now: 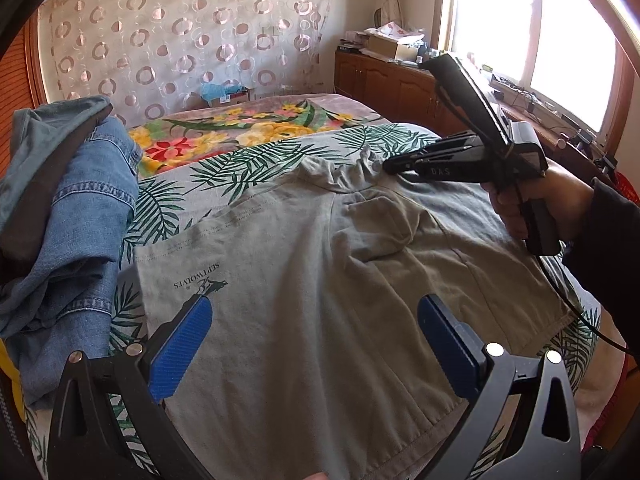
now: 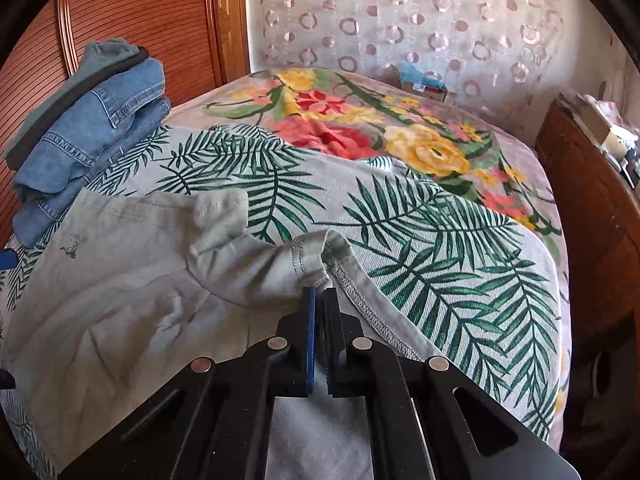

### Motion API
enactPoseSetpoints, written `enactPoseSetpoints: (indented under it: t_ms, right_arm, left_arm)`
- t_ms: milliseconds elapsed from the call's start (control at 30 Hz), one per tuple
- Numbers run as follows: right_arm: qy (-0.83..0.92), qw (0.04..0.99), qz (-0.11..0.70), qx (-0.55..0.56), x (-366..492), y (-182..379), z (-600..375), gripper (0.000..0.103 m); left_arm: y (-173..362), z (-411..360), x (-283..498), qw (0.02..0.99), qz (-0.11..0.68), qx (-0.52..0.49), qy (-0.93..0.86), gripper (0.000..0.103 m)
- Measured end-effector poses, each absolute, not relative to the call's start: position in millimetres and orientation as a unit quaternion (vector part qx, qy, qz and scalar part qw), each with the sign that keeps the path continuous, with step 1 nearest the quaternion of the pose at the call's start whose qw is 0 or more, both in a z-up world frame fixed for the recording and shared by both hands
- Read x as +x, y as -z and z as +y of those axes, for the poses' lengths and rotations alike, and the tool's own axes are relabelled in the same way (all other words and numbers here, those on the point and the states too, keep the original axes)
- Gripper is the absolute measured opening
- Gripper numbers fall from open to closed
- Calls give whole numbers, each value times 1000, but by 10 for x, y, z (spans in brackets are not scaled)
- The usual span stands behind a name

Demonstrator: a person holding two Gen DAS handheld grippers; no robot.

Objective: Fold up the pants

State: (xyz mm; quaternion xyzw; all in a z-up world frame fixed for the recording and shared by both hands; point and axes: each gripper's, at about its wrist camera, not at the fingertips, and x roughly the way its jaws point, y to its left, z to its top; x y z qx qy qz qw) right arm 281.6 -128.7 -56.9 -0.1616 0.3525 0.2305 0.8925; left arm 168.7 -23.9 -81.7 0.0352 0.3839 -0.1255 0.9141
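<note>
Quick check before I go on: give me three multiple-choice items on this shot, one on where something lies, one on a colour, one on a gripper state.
1. Where does the denim pile lie relative to the grey shorts?
A. On top of them
B. Beside them, toward the wooden panel
C. Under them

2. What colour are the pads of the left gripper?
A. Blue
B. Red
C. White

3. How stands the right gripper?
A. Wide open above the shorts
B. Shut on a raised fold of the shorts
C. Shut on the denim

Key: 1 B, the pile sits next to the shorts on the leaf-print sheet. 2 A, both pads show blue. 3 B, the jaws meet on the stitched fold.
</note>
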Motion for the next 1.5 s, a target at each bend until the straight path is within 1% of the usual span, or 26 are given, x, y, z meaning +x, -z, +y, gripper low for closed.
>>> enactPoseSetpoints:
  t_ms: [167,300,367,433,533,600,800,1133,1333,1500]
  right_arm:
    - [-188,916,322,-150,2887,517,-1279,3]
    - [-172,909,350,-144,2980,625,-1215,3]
    - [-167,909,358,-132,3000,643,-1244,11]
    - [-165,911,360,-116,2960,610,-1341,22]
    - [-176,914,350,-102,2738,535,-1469,33]
    - [-179,917,345,-94,2541,476,-1578,37]
    - [-165,920,341,-100,1915,572,-1842,37]
    - [-163,927,332,-65,997,781,-2120,37]
    - [-142,930,329,-81,753,839,-2121,37]
    - [-137,931,330,-68,672,869,-2110,37]
  left_arm:
    - [838,-235,1657,912,388,31,126,103]
    - [857,-232,1611,911,391,25,131,103]
    - [864,-214,1584,911,391,21,132,103]
    - [865,-189,1555,910,392,19,131,103]
    - [862,-155,1497,911,392,17,130,103]
    - [857,-134,1443,911,391,16,129,103]
    - [890,-66,1335,912,389,17,128,103]
    - [1047,119,1111,906,408,14,109,103]
    - [1109,245,945,906,413,5,95,103]
    - [1136,337,829,906,415,-2,86,103]
